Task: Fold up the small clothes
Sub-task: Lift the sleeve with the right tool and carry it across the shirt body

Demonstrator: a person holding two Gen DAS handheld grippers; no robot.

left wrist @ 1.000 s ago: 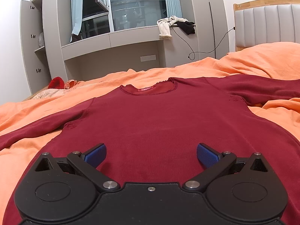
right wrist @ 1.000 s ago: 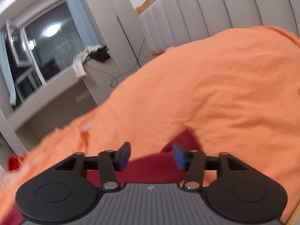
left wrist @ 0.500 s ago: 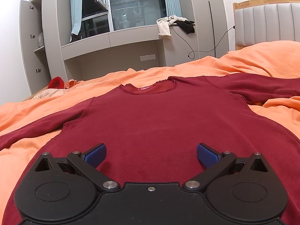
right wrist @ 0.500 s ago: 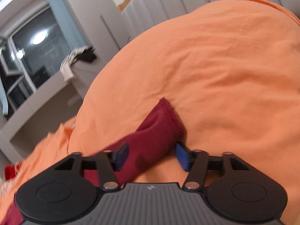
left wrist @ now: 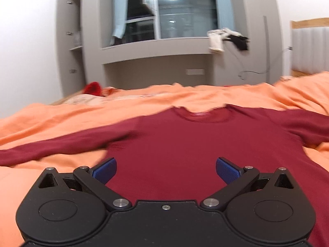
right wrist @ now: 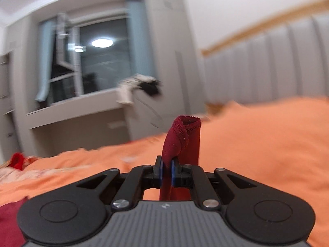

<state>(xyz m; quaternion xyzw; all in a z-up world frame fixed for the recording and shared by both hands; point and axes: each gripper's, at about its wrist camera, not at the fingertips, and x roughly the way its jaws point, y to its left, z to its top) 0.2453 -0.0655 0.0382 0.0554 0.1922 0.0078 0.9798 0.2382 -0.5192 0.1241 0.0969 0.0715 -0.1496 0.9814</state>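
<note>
A dark red long-sleeved top (left wrist: 185, 144) lies flat on the orange bedspread (left wrist: 61, 119), neck away from me, its left sleeve (left wrist: 51, 146) stretched out to the left. My left gripper (left wrist: 166, 169) is open and empty, low over the top's lower body. My right gripper (right wrist: 167, 169) is shut on the red right sleeve (right wrist: 183, 135) near its cuff; the cuff stands up above the jaws, lifted off the bedspread (right wrist: 257, 144).
A grey padded headboard (right wrist: 267, 72) stands at the right. A grey window ledge (left wrist: 164, 47) with white and black clothes (left wrist: 226, 39) is beyond the bed. A red item (left wrist: 92, 87) and pale fabric lie at the bed's far left corner.
My right gripper has closed on the sleeve near its cuff and lifted it off the bedspread. My left gripper has shifted left over the top, still open.
</note>
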